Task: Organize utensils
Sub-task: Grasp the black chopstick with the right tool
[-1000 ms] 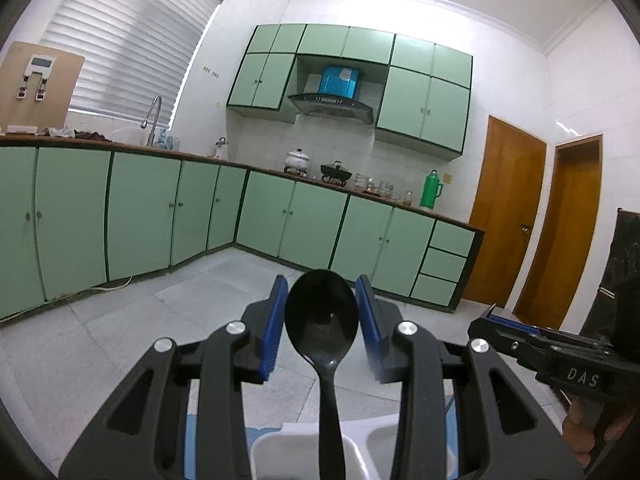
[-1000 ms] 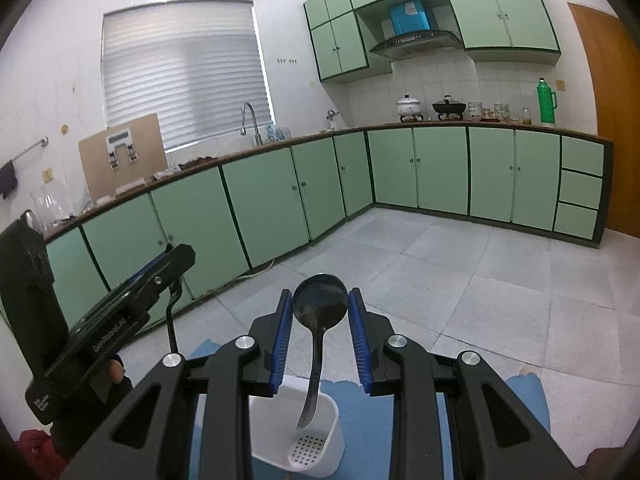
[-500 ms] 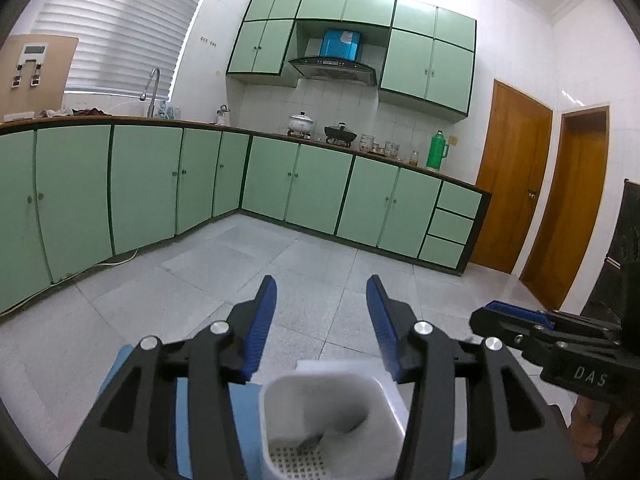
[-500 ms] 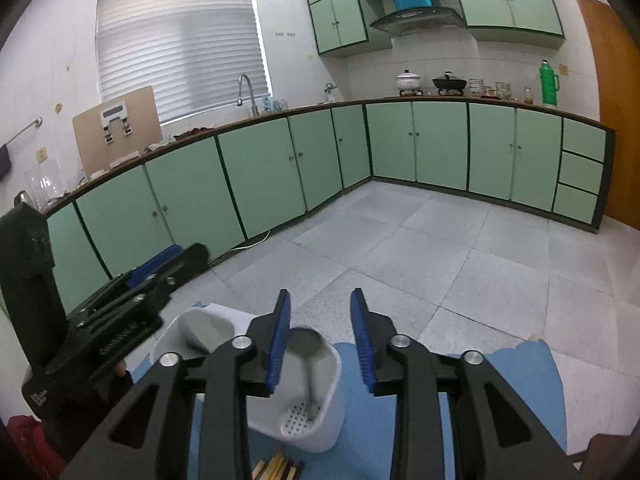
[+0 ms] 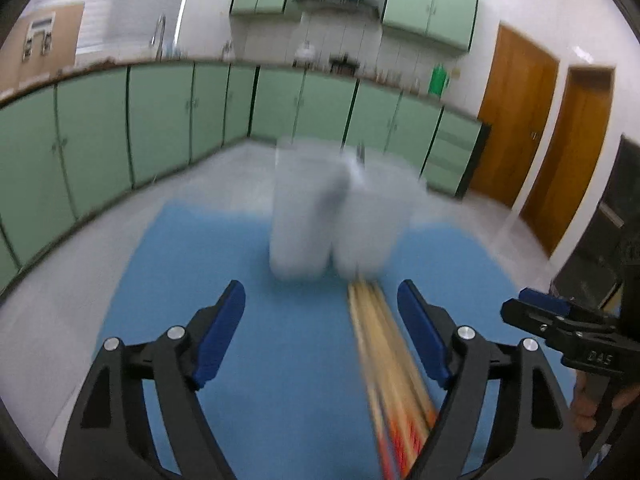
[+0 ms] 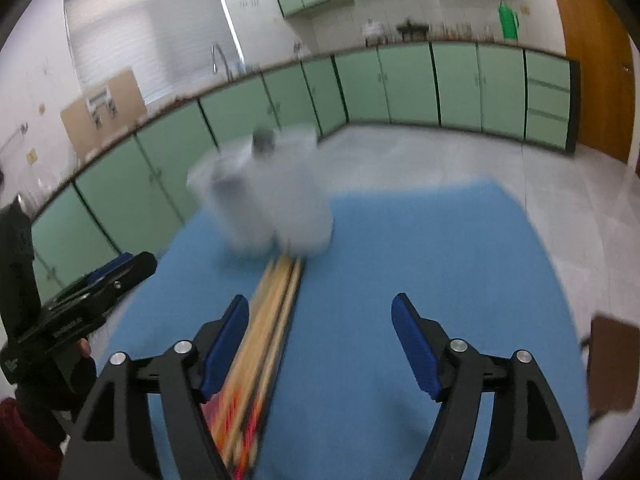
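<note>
Both spoons have gone into the white holder [image 5: 340, 216] at frame centre, and both grippers have pulled back, fingers wide and empty. Chopsticks [image 5: 384, 352] lie on the blue mat [image 5: 280, 360], long axis pointing at the holder, inside the left gripper [image 5: 320, 332] by its right finger; they lie beside the right gripper [image 6: 320, 344]'s left finger.

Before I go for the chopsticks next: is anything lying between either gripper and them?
Nothing visible does. The chopsticks lie bare on the blue mat, between the open left gripper and open right gripper; the white holder stands behind them.

Wooden chopsticks [image 5: 384, 344] flat before white holder [image 5: 340, 216]
</note>
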`<action>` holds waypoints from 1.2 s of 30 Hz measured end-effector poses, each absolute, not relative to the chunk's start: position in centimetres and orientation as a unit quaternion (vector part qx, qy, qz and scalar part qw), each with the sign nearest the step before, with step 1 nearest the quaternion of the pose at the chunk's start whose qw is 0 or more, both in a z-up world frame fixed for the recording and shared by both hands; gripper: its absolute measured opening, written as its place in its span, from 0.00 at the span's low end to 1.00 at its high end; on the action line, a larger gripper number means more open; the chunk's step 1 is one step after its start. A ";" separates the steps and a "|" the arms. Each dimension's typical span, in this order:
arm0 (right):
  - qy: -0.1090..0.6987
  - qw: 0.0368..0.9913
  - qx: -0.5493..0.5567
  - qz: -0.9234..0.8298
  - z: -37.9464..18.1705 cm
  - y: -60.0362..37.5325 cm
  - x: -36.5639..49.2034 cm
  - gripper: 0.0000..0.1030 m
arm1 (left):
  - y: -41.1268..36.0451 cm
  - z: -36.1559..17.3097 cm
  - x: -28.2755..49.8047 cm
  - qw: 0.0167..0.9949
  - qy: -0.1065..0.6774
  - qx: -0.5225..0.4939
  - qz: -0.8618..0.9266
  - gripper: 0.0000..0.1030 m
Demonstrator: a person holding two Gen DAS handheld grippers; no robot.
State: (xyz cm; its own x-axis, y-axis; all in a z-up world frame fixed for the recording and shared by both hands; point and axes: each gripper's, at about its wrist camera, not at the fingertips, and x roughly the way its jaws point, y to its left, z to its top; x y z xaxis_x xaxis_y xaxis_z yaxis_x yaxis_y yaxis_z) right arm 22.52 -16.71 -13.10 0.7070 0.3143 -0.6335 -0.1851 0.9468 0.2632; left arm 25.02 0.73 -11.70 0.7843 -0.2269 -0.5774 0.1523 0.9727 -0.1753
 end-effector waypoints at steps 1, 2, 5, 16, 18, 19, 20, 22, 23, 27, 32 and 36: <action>0.373 0.915 0.081 0.129 -14.3 -16.4 20.8 0.71 | 0.6 -12.6 24.0 0.938 0.328 -0.054 -0.100 0.74; 0.382 0.912 0.078 0.126 -14.9 -16.3 19.8 0.70 | 0.6 -13.7 22.6 0.932 0.347 -0.045 -0.098 0.74; 0.408 0.900 0.087 0.127 -16.7 -16.1 17.0 0.70 | 0.6 -15.8 20.3 0.920 0.380 -0.018 -0.093 0.74; 0.438 0.890 0.027 0.125 -19.2 -12.9 15.5 0.68 | 1.3 -18.0 17.4 0.902 0.424 0.002 -0.078 0.77; 0.433 0.894 0.002 0.115 -19.3 -12.1 15.7 0.67 | 0.7 -18.0 17.4 0.901 0.426 0.001 -0.081 0.77; 0.430 0.896 -0.008 0.110 -19.2 -11.9 15.7 0.67 | 0.5 -18.1 17.4 0.900 0.429 0.001 -0.083 0.78; 0.430 0.897 -0.014 0.103 -19.3 -11.8 15.7 0.67 | 0.4 -18.3 17.4 0.898 0.432 0.002 -0.085 0.78; 0.433 0.897 -0.029 0.087 -19.4 -12.0 15.7 0.65 | -0.4 -18.3 17.7 0.896 0.435 0.007 -0.087 0.78; 0.430 0.899 -0.038 0.076 -19.4 -12.2 15.5 0.64 | -0.5 -18.3 17.7 0.896 0.435 0.009 -0.088 0.78; 0.425 0.901 -0.010 0.093 -19.1 -13.5 14.9 0.59 | -0.7 -18.1 17.7 0.898 0.431 0.013 -0.089 0.79; 0.419 0.899 0.016 0.129 -19.3 -12.8 14.7 0.36 | -1.0 -18.3 17.4 0.897 0.433 0.008 -0.092 0.79; 0.421 0.897 0.016 0.135 -19.5 -12.3 15.2 0.19 | -1.3 -18.4 17.2 0.896 0.434 0.011 -0.092 0.79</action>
